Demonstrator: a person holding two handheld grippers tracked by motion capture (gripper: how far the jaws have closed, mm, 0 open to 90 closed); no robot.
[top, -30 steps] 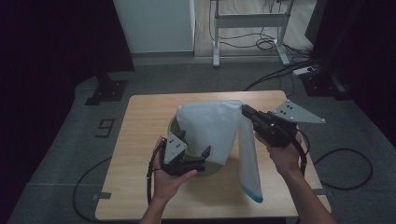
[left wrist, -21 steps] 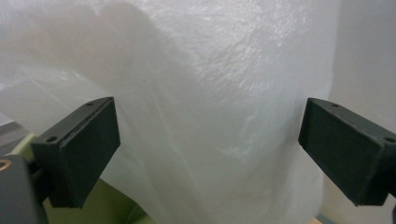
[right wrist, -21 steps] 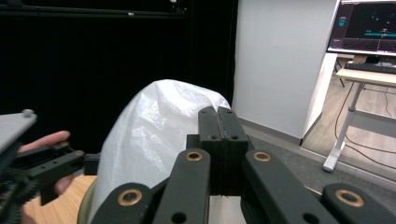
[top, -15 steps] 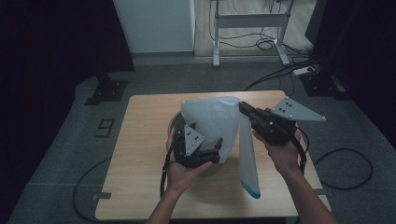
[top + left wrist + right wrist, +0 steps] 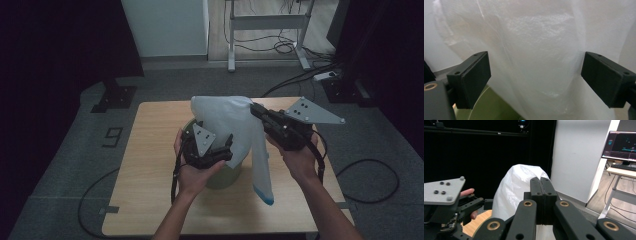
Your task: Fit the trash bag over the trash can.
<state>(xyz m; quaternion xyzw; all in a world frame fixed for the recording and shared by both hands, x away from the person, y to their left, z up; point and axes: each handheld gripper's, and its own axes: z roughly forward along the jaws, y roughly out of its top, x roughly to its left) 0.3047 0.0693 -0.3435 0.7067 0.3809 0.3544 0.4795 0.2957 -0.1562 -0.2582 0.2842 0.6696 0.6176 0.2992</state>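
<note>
A white, thin plastic bag [image 5: 225,120] is draped over a pale green round container [image 5: 225,176] in the middle of the wooden table [image 5: 150,200]. A long flap of the bag with a blue edge hangs down on the right. My right gripper [image 5: 256,110] is shut on the bag's upper right edge, and in the right gripper view its jaws [image 5: 540,182] are pressed together with the bag [image 5: 511,190] bulging behind them. My left gripper [image 5: 231,145] is open in front of the container. In the left gripper view [image 5: 536,75] the bag [image 5: 536,45] lies between its wide-apart pads, above the green rim [image 5: 491,107].
Dark curtains stand to the left and right. Behind the table are a white panel [image 5: 165,25], a desk frame [image 5: 270,20] and cables on the floor [image 5: 370,180]. A "9" is marked on the floor [image 5: 114,136]. A monitor [image 5: 621,145] glows at the far right.
My left gripper has moved right and slightly up, from the container's left side to the bag's front. The bag has bunched and shifted a little. The right gripper has stayed in place.
</note>
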